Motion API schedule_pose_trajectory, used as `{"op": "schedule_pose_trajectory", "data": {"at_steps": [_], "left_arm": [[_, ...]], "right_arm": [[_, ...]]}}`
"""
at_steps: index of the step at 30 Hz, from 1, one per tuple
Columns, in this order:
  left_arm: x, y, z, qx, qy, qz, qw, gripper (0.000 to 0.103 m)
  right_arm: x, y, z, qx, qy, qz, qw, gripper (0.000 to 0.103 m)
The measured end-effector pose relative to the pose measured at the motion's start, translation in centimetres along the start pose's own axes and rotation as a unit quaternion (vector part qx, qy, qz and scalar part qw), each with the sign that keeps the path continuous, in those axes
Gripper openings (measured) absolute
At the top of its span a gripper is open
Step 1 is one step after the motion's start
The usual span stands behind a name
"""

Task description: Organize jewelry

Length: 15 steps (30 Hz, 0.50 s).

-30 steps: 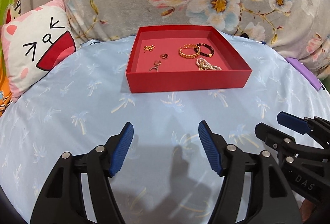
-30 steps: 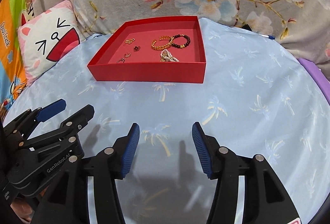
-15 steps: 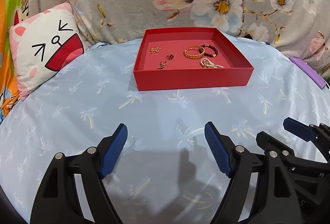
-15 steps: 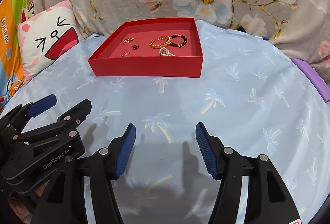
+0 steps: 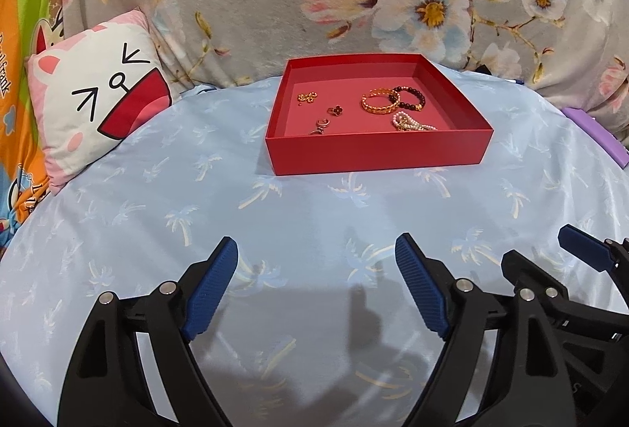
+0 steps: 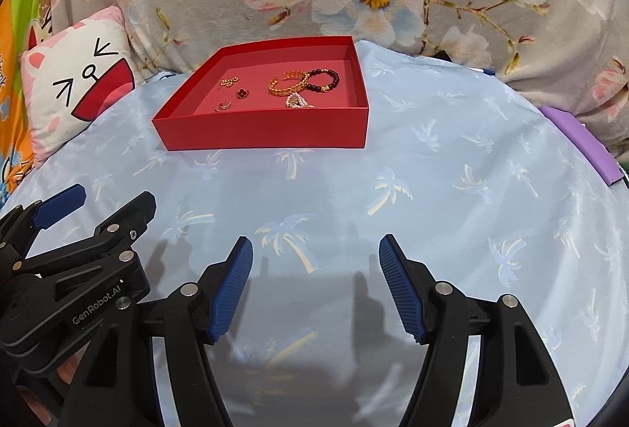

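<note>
Red tray (image 5: 377,152) holds the jewelry (image 5: 380,101) on the bed (image 5: 314,215) while your left claw (image 5: 316,287) and right claw (image 6: 314,285) are opening, empty.

The near wall of the red tray (image 5: 377,152) hides the lower part of the pearl bracelet (image 5: 411,122); in the right wrist view only its top (image 6: 295,100) clears the rim. The small ring-like pieces (image 5: 320,126) by that wall are too small to identify. The cat-face cushion (image 5: 94,109) covers part of an orange printed cloth (image 5: 15,120), whose lettering the frame's edge cuts off. A purple object (image 6: 582,144) at the bed's right side is only partly seen.
</note>
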State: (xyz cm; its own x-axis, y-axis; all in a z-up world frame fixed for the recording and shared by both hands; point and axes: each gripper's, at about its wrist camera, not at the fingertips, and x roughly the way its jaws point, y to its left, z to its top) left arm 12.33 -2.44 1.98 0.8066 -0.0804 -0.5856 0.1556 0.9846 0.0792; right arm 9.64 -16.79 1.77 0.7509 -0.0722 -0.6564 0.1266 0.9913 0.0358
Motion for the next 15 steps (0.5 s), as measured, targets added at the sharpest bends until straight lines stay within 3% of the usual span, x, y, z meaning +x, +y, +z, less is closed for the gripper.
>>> {"op": "schedule_pose_trajectory", "data": {"at_steps": [15], "left_arm": [[-0.28,-0.07,0.0,0.002,-0.008,0.012,0.9999,0.08]], "right_arm": [[-0.32,0.25,0.03,-0.004,-0.008,-0.012,1.0,0.066]]}}
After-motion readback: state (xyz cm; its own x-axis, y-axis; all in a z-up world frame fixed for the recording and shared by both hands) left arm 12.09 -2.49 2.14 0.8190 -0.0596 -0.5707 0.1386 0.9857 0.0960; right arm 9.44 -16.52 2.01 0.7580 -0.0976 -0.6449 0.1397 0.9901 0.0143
